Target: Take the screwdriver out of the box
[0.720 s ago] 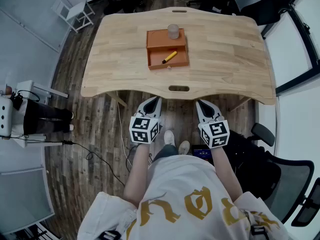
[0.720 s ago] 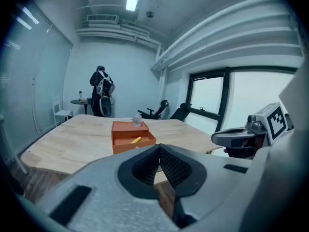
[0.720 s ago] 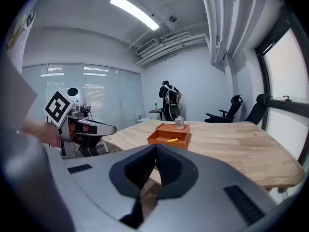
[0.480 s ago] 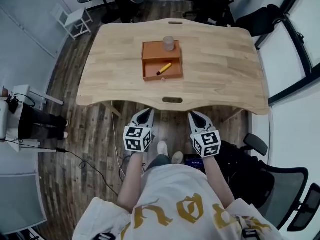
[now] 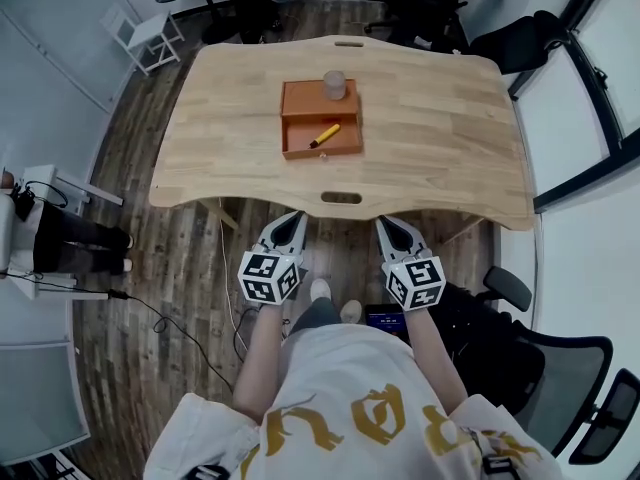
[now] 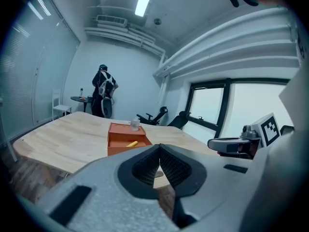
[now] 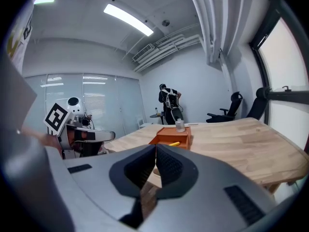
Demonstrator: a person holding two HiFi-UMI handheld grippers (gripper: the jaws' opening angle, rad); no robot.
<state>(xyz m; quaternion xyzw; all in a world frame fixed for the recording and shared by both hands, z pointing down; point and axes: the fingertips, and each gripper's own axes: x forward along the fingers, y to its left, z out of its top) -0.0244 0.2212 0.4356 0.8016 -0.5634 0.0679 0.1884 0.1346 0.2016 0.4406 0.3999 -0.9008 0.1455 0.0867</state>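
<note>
An open orange box (image 5: 320,118) sits on the wooden table (image 5: 440,128), near its middle. Inside it lies a yellow screwdriver (image 5: 323,135), slanted. A small grey cup (image 5: 334,85) stands on the box's far part. My left gripper (image 5: 293,221) and right gripper (image 5: 386,226) are both shut and empty, held side by side short of the table's near edge, well apart from the box. From the left gripper view the box (image 6: 126,137) and screwdriver (image 6: 132,143) lie ahead past the jaw tips (image 6: 159,147). The right gripper view shows the box (image 7: 172,135) beyond its tips (image 7: 155,146).
Office chairs (image 5: 425,3) stand behind the table, another chair (image 5: 560,368) sits at my right. A white stool (image 5: 150,33) is at the far left. Cables (image 5: 170,313) run over the wooden floor. A person (image 6: 103,96) stands at the room's far end.
The table and box have slid slightly left and up in the head view as the head camera shifted. Both grippers stay shut below the table edge, about the same place.
</note>
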